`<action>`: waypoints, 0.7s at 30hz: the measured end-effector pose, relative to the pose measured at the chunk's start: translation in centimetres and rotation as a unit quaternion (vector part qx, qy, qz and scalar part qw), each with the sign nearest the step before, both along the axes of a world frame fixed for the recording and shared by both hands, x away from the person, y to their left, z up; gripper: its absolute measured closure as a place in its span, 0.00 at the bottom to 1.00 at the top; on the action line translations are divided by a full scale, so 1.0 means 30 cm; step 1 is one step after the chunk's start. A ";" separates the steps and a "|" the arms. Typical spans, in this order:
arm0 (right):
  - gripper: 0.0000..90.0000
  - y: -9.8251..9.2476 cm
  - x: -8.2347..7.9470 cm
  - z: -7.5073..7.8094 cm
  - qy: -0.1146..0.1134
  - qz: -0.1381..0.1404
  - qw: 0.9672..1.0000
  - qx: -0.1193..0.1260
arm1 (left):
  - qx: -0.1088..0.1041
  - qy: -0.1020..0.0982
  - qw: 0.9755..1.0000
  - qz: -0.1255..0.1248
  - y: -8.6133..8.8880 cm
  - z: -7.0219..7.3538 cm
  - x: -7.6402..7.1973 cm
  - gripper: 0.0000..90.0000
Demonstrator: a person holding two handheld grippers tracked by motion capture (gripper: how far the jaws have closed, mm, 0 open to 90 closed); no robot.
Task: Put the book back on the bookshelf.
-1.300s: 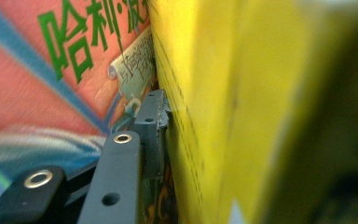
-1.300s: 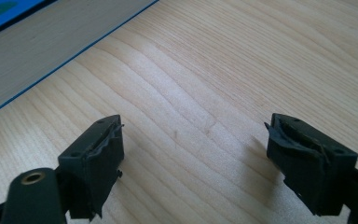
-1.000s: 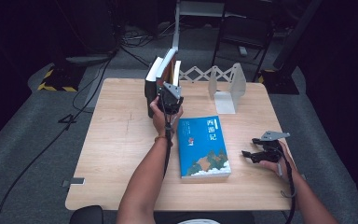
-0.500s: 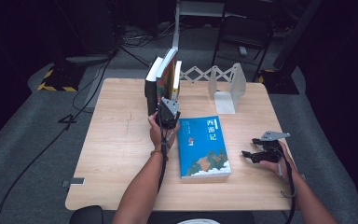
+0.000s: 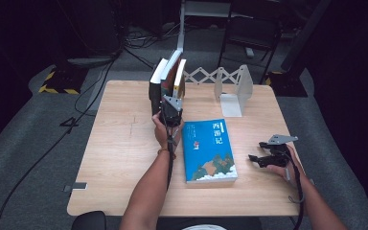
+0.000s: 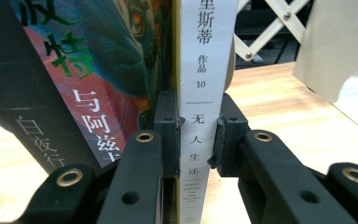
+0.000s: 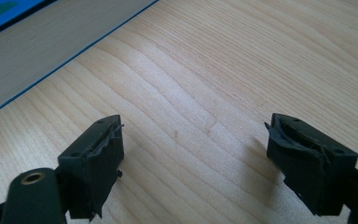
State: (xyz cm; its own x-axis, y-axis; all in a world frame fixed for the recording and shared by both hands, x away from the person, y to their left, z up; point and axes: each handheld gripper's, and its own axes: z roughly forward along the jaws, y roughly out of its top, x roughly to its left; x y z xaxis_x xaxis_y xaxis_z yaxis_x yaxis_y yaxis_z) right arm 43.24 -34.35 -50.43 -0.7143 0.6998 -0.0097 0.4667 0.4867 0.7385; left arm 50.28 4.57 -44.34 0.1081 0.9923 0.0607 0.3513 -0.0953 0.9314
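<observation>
Counter (image 5: 124, 143) carries three books upright at its far edge by the bookend (image 5: 232, 91), blue book (image 5: 208, 151) flat and unshelved; left tongs (image 6: 196, 140) have just closed, clamping the white-spined book (image 6: 200, 70); right tongs (image 7: 193, 163) gape empty.

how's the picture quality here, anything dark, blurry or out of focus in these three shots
High view: table evenly lit, surroundings nearly black, picture soft. Left gripper view: white book spine sharp between the pads of the left gripper, the nearest jaw parts blurred. Right gripper view: wood grain crisp, soft shadows beside the right gripper, blue book edge slightly soft.
</observation>
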 end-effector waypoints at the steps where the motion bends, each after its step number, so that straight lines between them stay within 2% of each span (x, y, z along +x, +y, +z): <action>1: 0.21 0.000 0.000 0.000 -0.001 0.000 1.000 0.000 | 0.000 0.002 1.000 0.002 -0.004 0.002 0.003 0.83; 8: 0.21 0.000 0.000 0.000 0.000 0.000 1.000 0.000 | -0.021 0.014 0.999 0.020 -0.027 0.010 0.042 0.83; 14: 0.21 0.000 0.001 0.000 -0.001 0.001 1.000 0.000 | -0.023 0.020 0.999 0.023 -0.016 0.014 0.069 0.83; 21: 0.21 0.001 0.002 -0.001 -0.001 0.001 1.000 0.001 | -0.024 0.020 0.999 0.019 -0.017 0.014 0.070 0.83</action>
